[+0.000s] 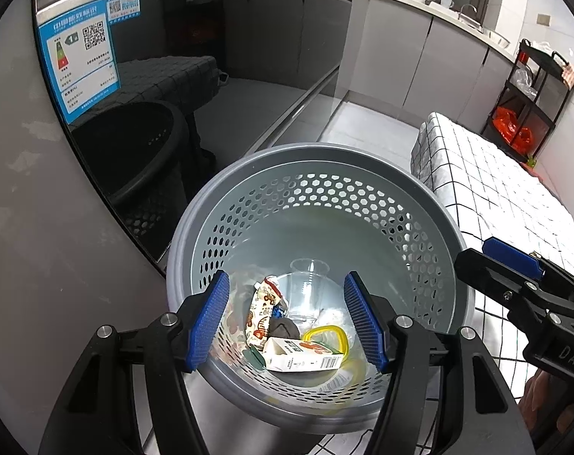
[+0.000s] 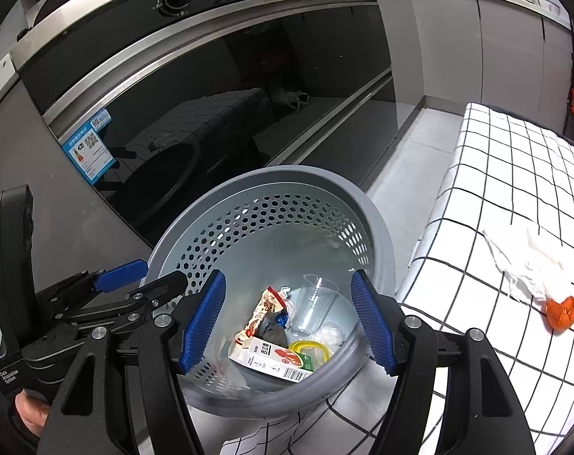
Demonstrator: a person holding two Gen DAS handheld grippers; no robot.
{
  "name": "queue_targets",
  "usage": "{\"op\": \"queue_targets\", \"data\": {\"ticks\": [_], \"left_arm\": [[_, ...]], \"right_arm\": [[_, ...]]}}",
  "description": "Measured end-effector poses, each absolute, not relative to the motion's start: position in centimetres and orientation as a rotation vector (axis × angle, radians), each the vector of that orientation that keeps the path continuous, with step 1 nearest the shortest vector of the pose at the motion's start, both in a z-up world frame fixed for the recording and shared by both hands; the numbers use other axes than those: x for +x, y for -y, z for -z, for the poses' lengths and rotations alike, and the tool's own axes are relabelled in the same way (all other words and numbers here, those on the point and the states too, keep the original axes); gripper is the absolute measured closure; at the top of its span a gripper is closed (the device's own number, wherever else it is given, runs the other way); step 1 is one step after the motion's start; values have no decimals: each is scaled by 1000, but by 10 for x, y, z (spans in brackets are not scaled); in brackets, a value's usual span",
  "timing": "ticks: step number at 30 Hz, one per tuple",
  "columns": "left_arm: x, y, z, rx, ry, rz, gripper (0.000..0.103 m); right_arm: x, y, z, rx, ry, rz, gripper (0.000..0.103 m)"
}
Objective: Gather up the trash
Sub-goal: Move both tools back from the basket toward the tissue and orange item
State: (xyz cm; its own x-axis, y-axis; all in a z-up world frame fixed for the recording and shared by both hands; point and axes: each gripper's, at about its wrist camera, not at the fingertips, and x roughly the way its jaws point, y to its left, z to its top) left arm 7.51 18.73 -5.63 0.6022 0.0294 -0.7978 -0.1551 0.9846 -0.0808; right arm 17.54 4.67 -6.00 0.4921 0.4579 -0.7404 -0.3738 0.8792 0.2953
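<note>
A grey perforated waste basket [image 1: 362,174] stands on the floor beside the table; it also shows in the right wrist view [image 2: 271,178]. Inside lie a white carton [image 1: 302,358], a snack wrapper [image 1: 262,311], a clear plastic cup [image 1: 307,292] and a yellow ring [image 1: 326,337]. My left gripper [image 1: 290,326] hangs open and empty above the basket. My right gripper [image 2: 287,322] is open and empty above it too, and shows at the right of the left wrist view [image 1: 510,265]. Crumpled white paper [image 2: 521,261] and an orange scrap [image 2: 561,313] lie on the checked tablecloth.
A black glass oven door [image 2: 230,87] is just behind the basket. The table with the checked cloth [image 2: 514,174] is at the right. A black shelf cart [image 1: 529,94] with an orange bag stands at the far wall. Grey cabinets run along the back.
</note>
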Motion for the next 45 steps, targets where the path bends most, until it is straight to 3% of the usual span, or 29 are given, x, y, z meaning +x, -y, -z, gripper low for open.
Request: {"op": "queue_targets", "data": {"ticks": [28, 45], "left_arm": [[78, -117, 31, -91, -864, 56, 41], [100, -52, 27, -51, -852, 187, 35]], "right_arm": [[139, 42, 37, 207, -858, -307, 34], [133, 107, 39, 260, -839, -179, 32]]}}
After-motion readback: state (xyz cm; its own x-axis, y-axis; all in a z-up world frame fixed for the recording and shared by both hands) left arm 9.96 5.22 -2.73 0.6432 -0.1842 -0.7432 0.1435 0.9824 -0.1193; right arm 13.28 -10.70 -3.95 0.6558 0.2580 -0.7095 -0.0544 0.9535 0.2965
